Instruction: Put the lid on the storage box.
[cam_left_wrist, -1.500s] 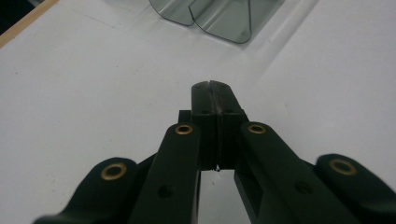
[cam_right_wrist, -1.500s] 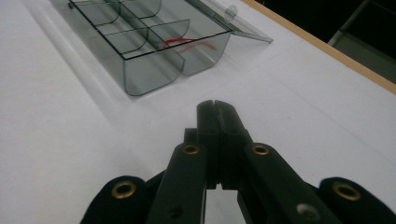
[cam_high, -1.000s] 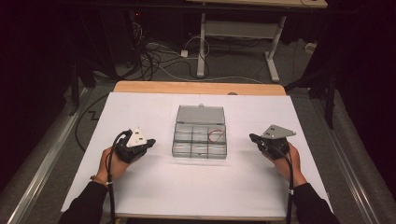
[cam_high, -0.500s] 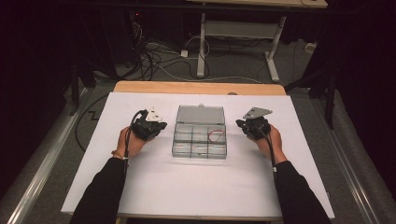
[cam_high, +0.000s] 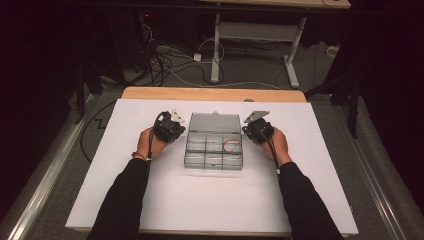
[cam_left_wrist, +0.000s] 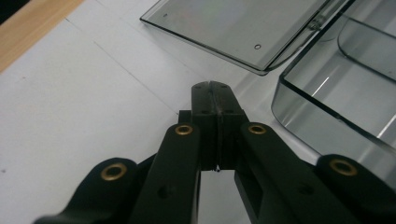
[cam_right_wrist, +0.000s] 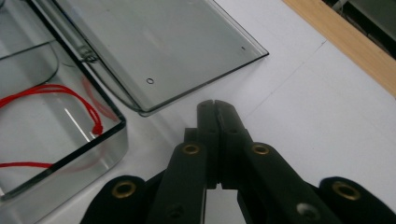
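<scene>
Flanking the clear organizer box (cam_high: 214, 146) with both tools pressed together and empty.

Its lid (cam_high: 214, 123) lies folded flat on the desk (cam_high: 200, 200) behind the compartments — hinged open so the inside can be reached from above; a red cord (cam_high: 231, 146) sits looped in the box's right-hand compartment. The left tool (cam_high: 175, 116) hangs just beside the box's left wall near the lid's corner, jaws together with nothing between them. The right tool (cam_high: 248, 129) mirrors it at the box's right side, jaws likewise together — probably placed one to each side of the lid's ends to swing it up and over evenly.
</scene>
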